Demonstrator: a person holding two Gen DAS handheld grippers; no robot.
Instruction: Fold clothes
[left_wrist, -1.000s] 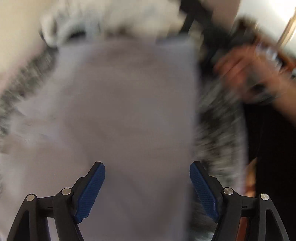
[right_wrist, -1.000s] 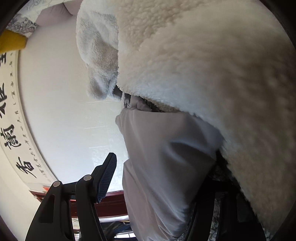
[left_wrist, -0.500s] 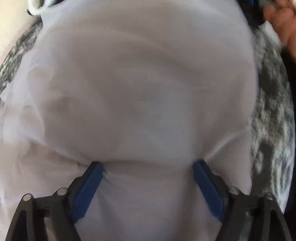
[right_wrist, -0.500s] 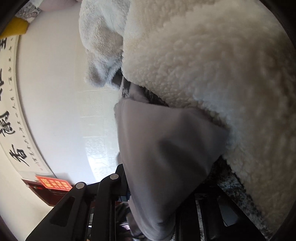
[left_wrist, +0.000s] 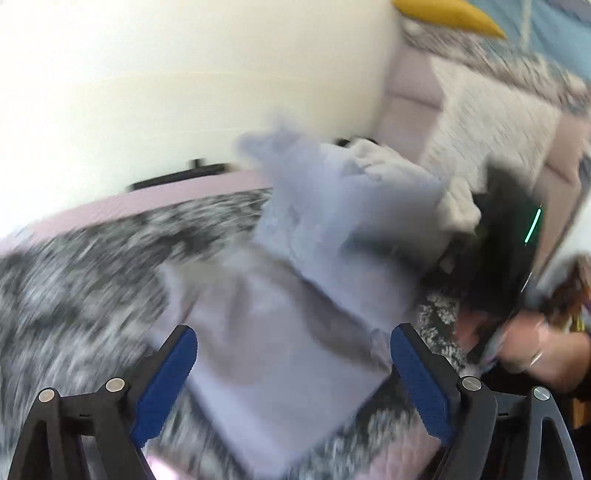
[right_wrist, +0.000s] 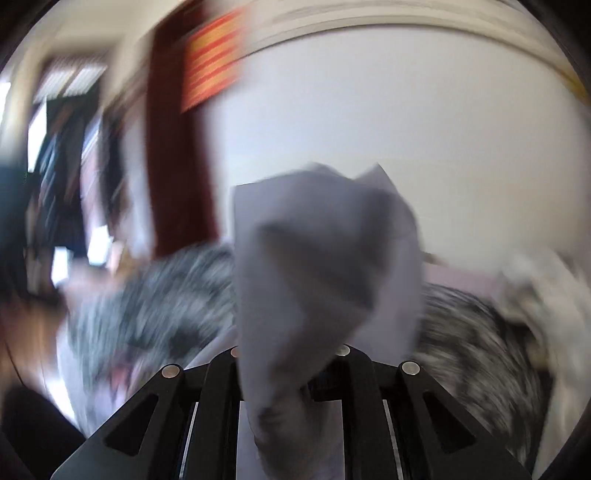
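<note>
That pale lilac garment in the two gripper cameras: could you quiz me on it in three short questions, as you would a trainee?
1. True or false: the left gripper is clamped on the pale lilac garment.
2. Which gripper grips the garment: A left, B right, C neither?
3. Fill in: the garment lies on a ____ mottled blanket.

Key: 1 false, its blue fingers stand wide apart. 2 B, cloth bunches up from between closed fingers. 3 grey.
</note>
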